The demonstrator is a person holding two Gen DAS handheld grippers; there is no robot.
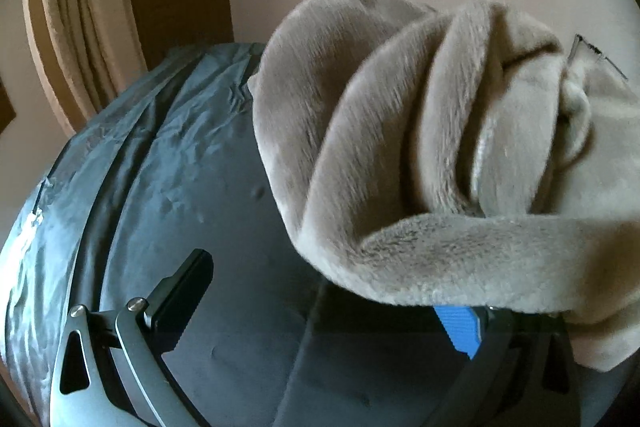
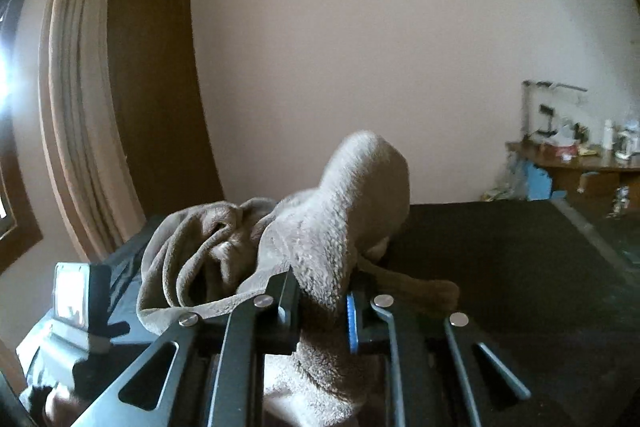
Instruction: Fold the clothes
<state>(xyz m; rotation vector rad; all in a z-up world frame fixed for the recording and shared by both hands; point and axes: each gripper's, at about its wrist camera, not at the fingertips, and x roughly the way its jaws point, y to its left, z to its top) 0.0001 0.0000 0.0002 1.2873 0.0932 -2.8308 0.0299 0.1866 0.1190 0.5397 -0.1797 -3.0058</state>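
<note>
A: Where is the garment?

B: The grey fleece garment (image 2: 340, 211) sits bunched on the dark bed (image 2: 500, 259), one fold rising into a hump above the right gripper (image 2: 320, 303). In the left wrist view the same fleece (image 1: 420, 131) fills the right half of the picture in thick rolled folds, lifted over the blue-grey bed cover (image 1: 168, 155).

A: And the right gripper, is it grasping?

B: Its jaws stand close together with a strip of fleece pinched between them; cloth spills out both in front of and behind the fingers. It is clenched on the garment.

A: The left one?

B: The left gripper (image 1: 328, 303) has its jaws wide apart. One black finger (image 1: 184, 291) stands bare over the bed; the other, with a blue pad (image 1: 460, 327), lies under a hem of the fleece that drapes across it. The cloth touches only that one side, so this gripper is released.

A: Anything else around?

B: A cream curtain (image 2: 80, 87) beside a brown door (image 2: 156, 87) at the left, a plain pale wall (image 2: 360, 47), and a cluttered wooden worktop (image 2: 580, 163) far to the right, its items too blurred to name.
</note>
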